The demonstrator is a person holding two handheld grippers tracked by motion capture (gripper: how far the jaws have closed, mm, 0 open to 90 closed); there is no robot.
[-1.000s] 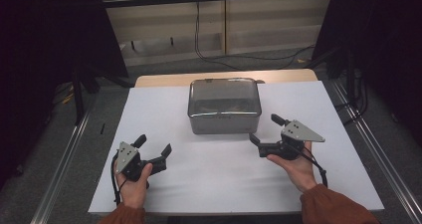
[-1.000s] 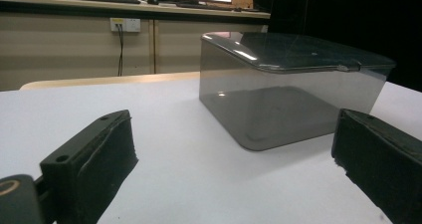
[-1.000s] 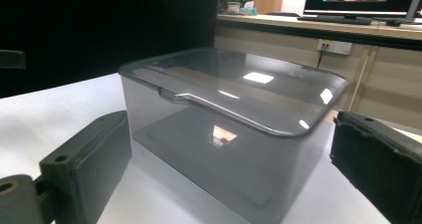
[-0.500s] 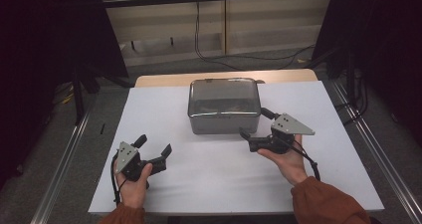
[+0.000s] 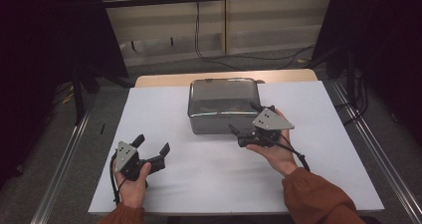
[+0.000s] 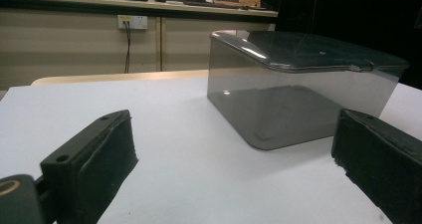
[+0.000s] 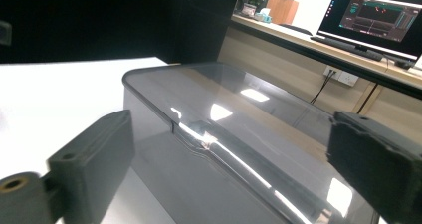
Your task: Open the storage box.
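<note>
Your right hand-held gripper [image 5: 245, 120] sits at the front right corner of the smoky grey translucent plastic box with its matching lid [image 5: 222, 104], jaws spread wide and holding nothing. In the high view one jaw reaches up along the box's right side while the other lies just off the front wall; whether either pad touches the plastic cannot be told from there. In the right gripper view the lid's [image 7: 234, 129] rim with its small raised catch lies between your two black jaws, close in, with the lid closed on the box.

The box stands toward the far middle of the white tabletop [image 5: 328, 134], its long side facing you.

Your left hand-held gripper [image 5: 152, 148] rests low near the front left of the tabletop, well apart from the box, also spread wide and empty. In the left gripper view the box [image 6: 298, 99] shows beyond and between the jaws, shifted toward the right one, with bare white surface in the gap.

Your left hand [image 5: 132, 181] wraps the handle from below; your right hand [image 5: 273, 152], with an orange-brown sleeve [image 5: 318, 199] behind it, holds its gripper just above the tabletop beside the box.
</note>
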